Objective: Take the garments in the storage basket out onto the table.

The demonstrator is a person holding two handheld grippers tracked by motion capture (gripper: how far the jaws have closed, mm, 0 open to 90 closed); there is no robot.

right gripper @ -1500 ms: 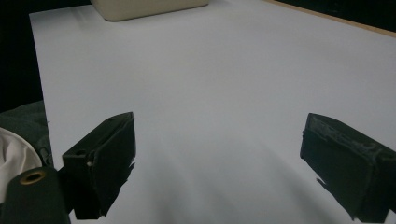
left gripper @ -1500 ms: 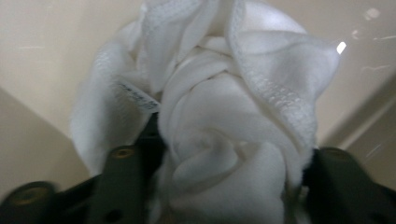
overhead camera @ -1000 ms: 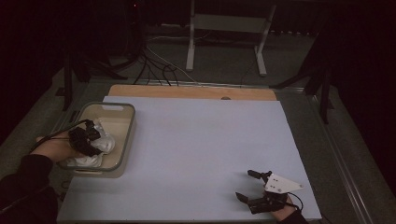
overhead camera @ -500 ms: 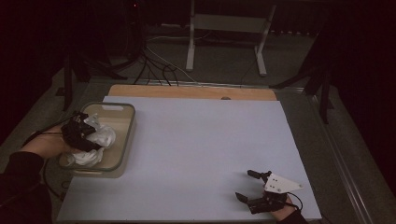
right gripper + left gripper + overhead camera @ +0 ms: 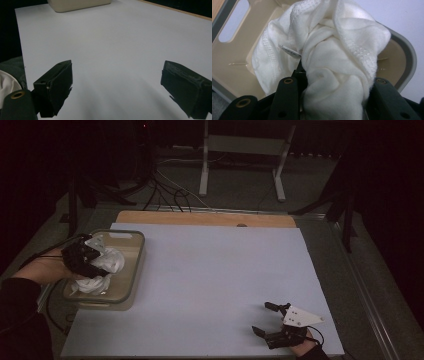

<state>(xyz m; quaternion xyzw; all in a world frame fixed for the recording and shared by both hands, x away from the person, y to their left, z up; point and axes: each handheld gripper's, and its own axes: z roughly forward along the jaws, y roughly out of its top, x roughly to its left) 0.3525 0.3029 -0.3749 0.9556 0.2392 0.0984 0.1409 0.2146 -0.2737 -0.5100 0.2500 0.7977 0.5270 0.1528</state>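
White, crumpled cloth (image 5: pixel 337 65) with knitted edging and a small sewn tag, bunched over the beige bin (image 5: pixel 131 270). Clamped between left gripper (image 5: pixel 85 257) jaws; lower folds hidden behind them. Right gripper (image 5: pixel 272 320) wide apart, well away from bin.

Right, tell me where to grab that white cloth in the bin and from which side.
Take the white cloth at its bunched middle, from above, through the open top of the beige bin. It is a soft crumpled heap with thick folds on top, and the bin's walls block any side approach. The left gripper is already shut on such a bunch; the right gripper sits open on the table.
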